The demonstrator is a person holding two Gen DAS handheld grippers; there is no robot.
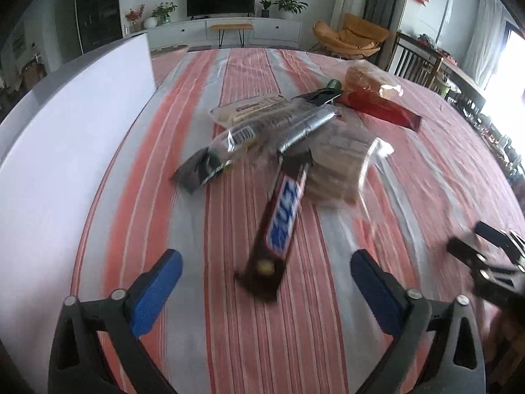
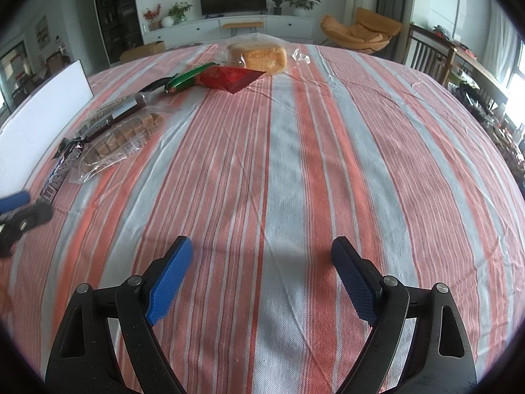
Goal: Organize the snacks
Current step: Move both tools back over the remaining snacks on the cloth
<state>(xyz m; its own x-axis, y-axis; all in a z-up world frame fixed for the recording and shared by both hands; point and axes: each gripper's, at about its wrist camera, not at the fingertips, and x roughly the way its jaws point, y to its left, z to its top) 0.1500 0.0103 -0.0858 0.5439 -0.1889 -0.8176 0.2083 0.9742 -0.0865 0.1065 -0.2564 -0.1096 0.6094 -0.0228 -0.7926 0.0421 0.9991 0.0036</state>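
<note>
Snacks [image 1: 282,151] lie unsorted mid-frame on the cloth [image 1: 229,328], white box [image 1: 65,164] at left holds none you can see | your left gripper [image 1: 265,275] gapes around the bar [image 1: 279,226], untouched | right gripper [image 2: 262,275] spread, empty | sorting all ahead

Tablecloth [image 2: 295,151]: orange-red and grey stripes, thin white lines. Chocolate bar [image 1: 279,226]: brown wrapper, blue-and-white lettering. Box [image 1: 65,151] at left: plain white. Cake slices [image 2: 128,138]: tan, in clear bag. Bread [image 2: 262,57]: golden yellow. Packet [image 2: 229,78]: red. Wrapper [image 2: 187,78]: shiny green. Gripper pads [image 2: 170,279]: blue, textured; arms black. Armchair [image 2: 361,34]: mustard orange.
</note>
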